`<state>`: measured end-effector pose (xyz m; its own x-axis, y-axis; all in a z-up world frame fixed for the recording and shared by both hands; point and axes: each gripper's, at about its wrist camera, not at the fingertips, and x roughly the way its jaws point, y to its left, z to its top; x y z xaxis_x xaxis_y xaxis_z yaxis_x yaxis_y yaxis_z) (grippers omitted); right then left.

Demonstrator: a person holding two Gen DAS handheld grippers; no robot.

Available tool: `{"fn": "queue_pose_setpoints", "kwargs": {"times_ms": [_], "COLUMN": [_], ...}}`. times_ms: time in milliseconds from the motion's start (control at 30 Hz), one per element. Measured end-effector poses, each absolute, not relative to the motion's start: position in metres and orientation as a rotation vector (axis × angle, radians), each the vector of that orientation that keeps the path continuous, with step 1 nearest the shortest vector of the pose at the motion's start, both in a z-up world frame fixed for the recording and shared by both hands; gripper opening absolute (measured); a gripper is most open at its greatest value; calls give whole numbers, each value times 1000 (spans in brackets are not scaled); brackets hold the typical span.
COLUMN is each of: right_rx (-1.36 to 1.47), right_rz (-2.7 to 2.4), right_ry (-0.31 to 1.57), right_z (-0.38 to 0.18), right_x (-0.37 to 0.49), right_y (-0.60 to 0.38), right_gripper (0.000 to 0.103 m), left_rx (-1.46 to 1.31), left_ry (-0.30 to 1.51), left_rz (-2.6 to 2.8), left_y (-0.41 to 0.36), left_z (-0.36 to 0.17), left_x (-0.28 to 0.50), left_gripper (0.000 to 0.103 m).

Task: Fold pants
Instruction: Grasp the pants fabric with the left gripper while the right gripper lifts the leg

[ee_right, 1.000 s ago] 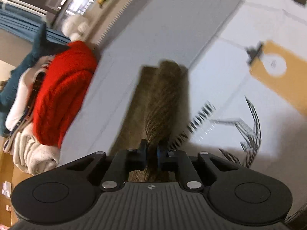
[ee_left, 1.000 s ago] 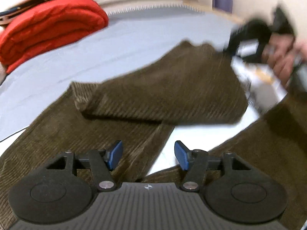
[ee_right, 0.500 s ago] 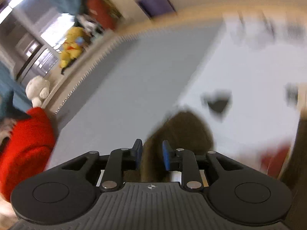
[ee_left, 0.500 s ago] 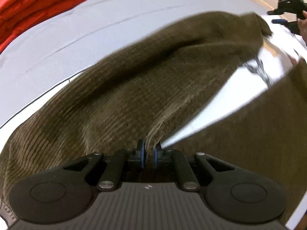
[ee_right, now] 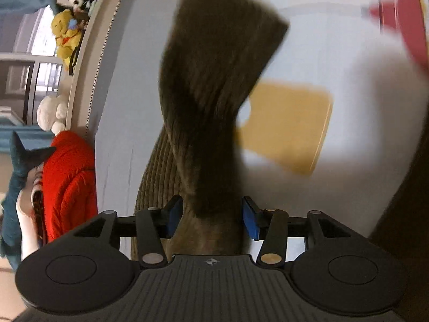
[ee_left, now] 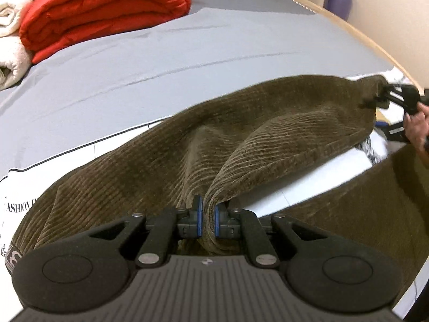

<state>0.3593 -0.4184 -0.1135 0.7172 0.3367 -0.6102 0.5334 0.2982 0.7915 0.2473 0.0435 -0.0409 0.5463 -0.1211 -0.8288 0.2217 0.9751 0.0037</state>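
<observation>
Left gripper (ee_left: pixel 206 221) clamped on brown corduroy pants (ee_left: pixel 241 134), low over the bed sheet (ee_left: pixel 134 61). Right gripper (ee_right: pixel 211 221) spread apart around the leg, tilted sideways, not pinching.

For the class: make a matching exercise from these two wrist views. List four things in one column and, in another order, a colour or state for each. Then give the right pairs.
Things:
1. left gripper
2. right gripper
3. quilt
4. pants

Colour or state:
A. red, folded at the far side of the bed
B. brown corduroy, lifted and stretched between the grippers
C. fingers apart, cloth between them
D. shut on cloth

Pairs: 1-D, 2-C, 3-A, 4-B
</observation>
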Motion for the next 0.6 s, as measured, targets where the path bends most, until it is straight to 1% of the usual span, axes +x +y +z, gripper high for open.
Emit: {"fn": "queue_pose_setpoints", "kwargs": {"times_ms": [67, 100, 167, 300, 367, 400, 433, 467, 500, 600], "right_rx": [1332, 1372, 1470, 1572, 1586, 1559, 1519, 1462, 1416, 1320], "right_rz": [-152, -141, -124, -164, -106, -72, -62, -86, -134, -286], "right_ry": [784, 754, 683, 470, 328, 266, 218, 203, 252, 478], "right_z": [-114, -115, -121, -116, -101, -89, -77, -65, -59, -62], "right_x": [360, 361, 360, 347, 343, 341, 337, 333, 333, 332], "right_y": [-413, -412, -415, -440, -455, -462, -469, -475, -478, -470], "right_gripper": [51, 53, 53, 52, 44, 37, 35, 35, 35, 38], "left_rx": [136, 142, 155, 170, 195, 212, 224, 231, 234, 235], "left_ry": [974, 977, 987, 1007, 1023, 1030, 1035, 1038, 1039, 1040], "left_rz": [-209, -211, -212, -234, -249, -254, -260, -262, -262, -259], "left_y": [41, 39, 37, 35, 34, 34, 33, 32, 32, 32], "left_z": [-41, -41, -42, -43, -47, -49, -51, -52, -52, -52], "left_x": [245, 245, 247, 251, 253, 253, 252, 253, 253, 254], "left_gripper": [9, 9, 9, 9, 9, 9, 10, 10, 11, 12]}}
